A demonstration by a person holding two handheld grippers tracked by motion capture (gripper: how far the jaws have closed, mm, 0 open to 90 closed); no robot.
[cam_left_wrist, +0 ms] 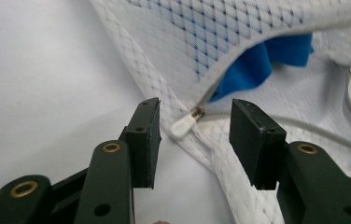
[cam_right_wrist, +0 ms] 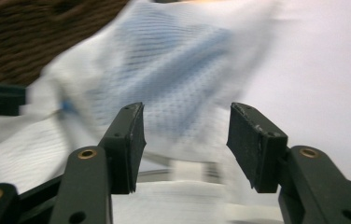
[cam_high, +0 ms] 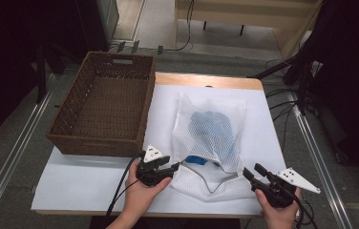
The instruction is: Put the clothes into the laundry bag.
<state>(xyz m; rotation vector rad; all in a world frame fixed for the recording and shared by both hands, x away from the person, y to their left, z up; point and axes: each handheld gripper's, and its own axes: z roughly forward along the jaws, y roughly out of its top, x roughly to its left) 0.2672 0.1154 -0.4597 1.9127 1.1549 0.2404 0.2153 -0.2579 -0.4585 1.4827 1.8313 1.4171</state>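
1. Both pairs of jaws are seen spread. Between the pads of the left gripper (cam_left_wrist: pixel 194 140) a small white zipper pull (cam_left_wrist: pixel 183 125) lies untouched; the right gripper (cam_right_wrist: pixel 185 140) has its jaws parted over mesh, with nothing pinched.
2. No brand, label or legible writing can be made out on any item.
3. A white mesh laundry bag (cam_high: pixel 209 143) is laid flat on the white table (cam_high: pixel 82 181), to the right of the basket and between the two grippers at its near end. Its fabric is a fine net with a diamond weave, hemmed with a quilted white border.
4. A blue garment (cam_high: pixel 212 131) is held inside the bag; a fold of it shows at the open zipper mouth (cam_left_wrist: pixel 257 65) in the left gripper view.
5. The bag's long axis runs from the near edge of the table towards the far edge, with the zipper opening at the near end, facing the person.
6. The zipper pull is a smooth white tab on a small metal link, lying at the bag's near left corner.
7. A brown woven wicker basket (cam_high: pixel 103 102), rectangular with a cut-out handle, stands at the table's far left, just beside the bag.
8. In the high view the left gripper (cam_high: pixel 174 167) is placed at the bag's near left corner and the right gripper (cam_high: pixel 253 171) at its near right edge.
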